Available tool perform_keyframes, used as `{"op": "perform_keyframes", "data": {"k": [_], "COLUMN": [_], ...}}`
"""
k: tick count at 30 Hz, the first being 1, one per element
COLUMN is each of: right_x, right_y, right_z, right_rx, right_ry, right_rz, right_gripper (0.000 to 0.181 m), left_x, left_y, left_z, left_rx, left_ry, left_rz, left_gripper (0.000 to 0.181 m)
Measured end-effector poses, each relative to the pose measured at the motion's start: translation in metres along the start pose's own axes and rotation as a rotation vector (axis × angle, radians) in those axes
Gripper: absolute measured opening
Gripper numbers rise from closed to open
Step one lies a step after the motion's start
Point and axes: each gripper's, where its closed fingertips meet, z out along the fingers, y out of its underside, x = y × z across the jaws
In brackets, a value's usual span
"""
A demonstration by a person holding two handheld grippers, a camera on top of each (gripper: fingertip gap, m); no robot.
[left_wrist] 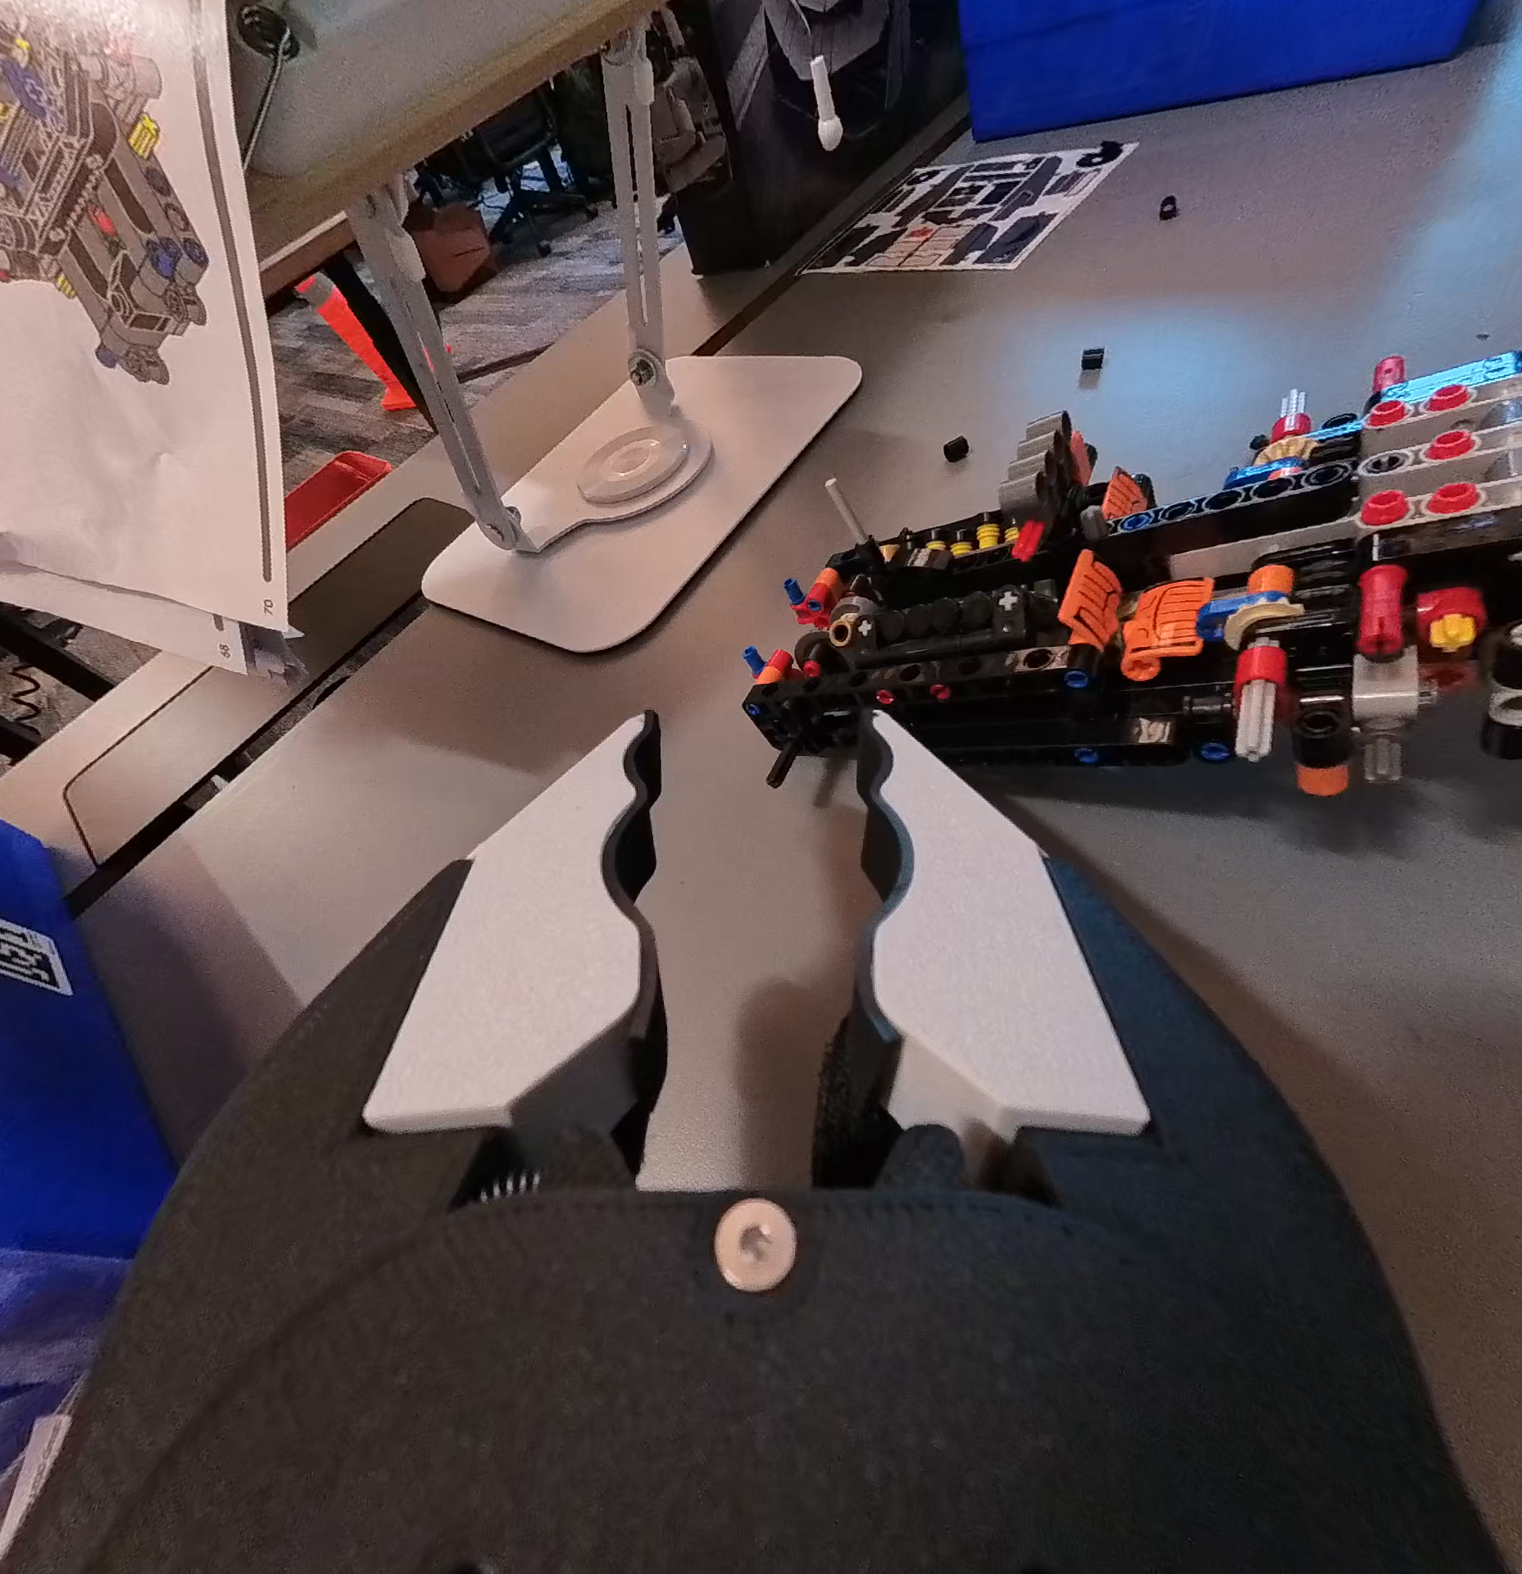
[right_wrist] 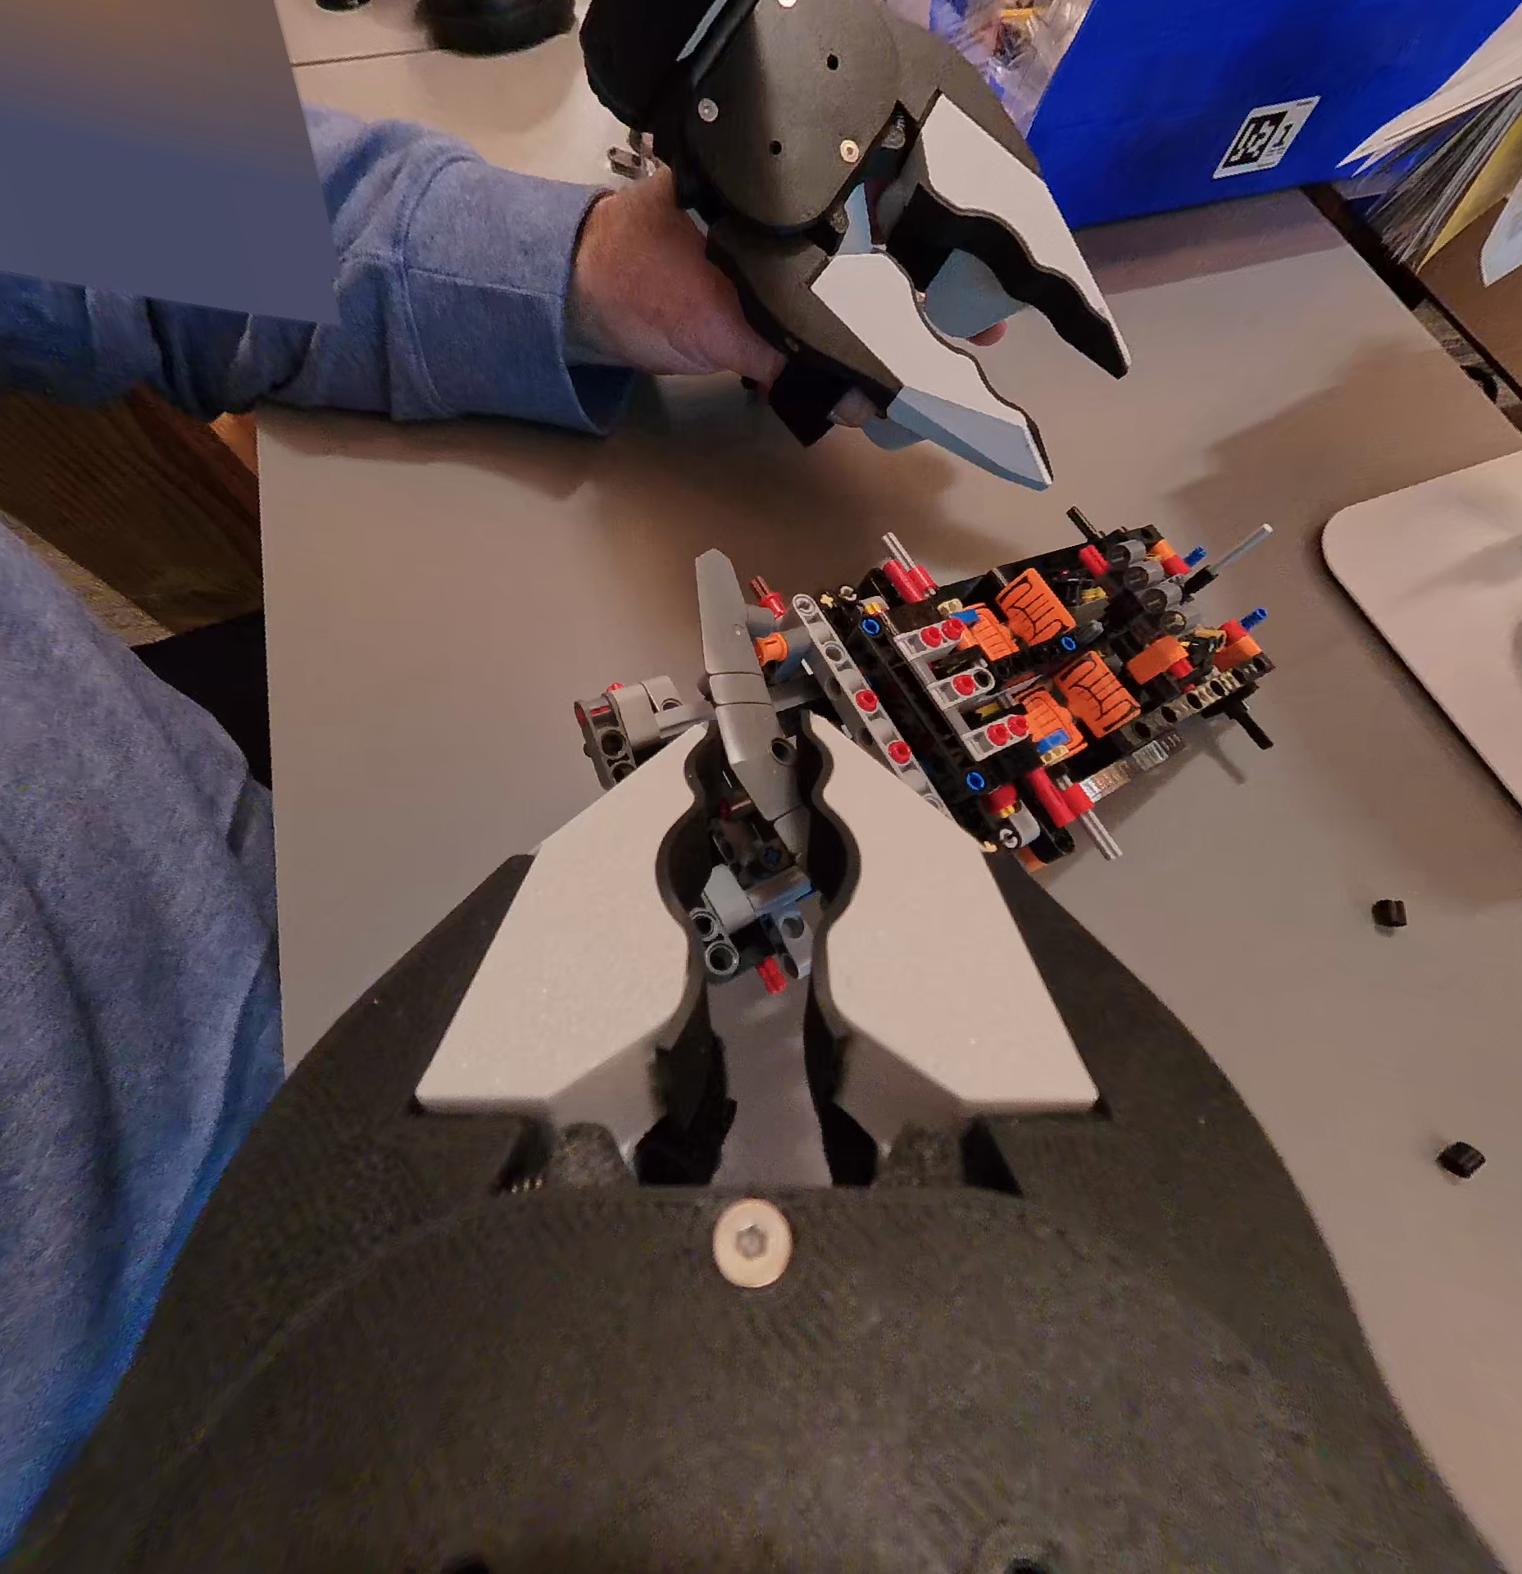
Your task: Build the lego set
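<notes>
The lego model [right_wrist: 1038, 690] is a long black Technic frame with orange, red and grey parts, lying on the grey table [right_wrist: 485, 596]. My right gripper [right_wrist: 761, 732] is shut on the model's grey end piece [right_wrist: 740, 707], which sits between its fingers. My left gripper [right_wrist: 1076, 422] is open and empty, held by a hand [right_wrist: 655, 290] just above and beyond the model. In the left wrist view the left gripper [left_wrist: 761, 741] is open with its right fingertip close to the model's black corner [left_wrist: 1166, 613].
A white stand base [left_wrist: 646, 494] stands beyond the model, with an instruction sheet [left_wrist: 101, 298] hanging at the left. A sticker sheet [left_wrist: 970, 209] and blue bin [left_wrist: 1208, 60] lie farther back. Small black pieces [right_wrist: 1389, 913] [right_wrist: 1460, 1158] lie loose on the table.
</notes>
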Motion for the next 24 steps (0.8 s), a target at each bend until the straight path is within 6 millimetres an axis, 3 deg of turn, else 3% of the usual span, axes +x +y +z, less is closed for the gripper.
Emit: {"op": "perform_keyframes", "data": {"k": [15, 24], "right_x": [0.011, 0.000], "right_y": [-0.012, -0.002], "right_z": [-0.002, 0.013], "right_rx": [0.019, -0.021], "right_ry": [0.012, 0.030], "right_rz": [0.071, 0.027], "right_gripper": [0.014, 0.013], "left_x": [0.002, 0.001], "left_y": [0.000, 0.002], "left_z": [0.001, 0.002], "left_rx": [-0.004, -0.009], "left_ry": [0.006, 0.009], "left_rz": [0.009, 0.000], "left_gripper": [0.043, 0.043]}}
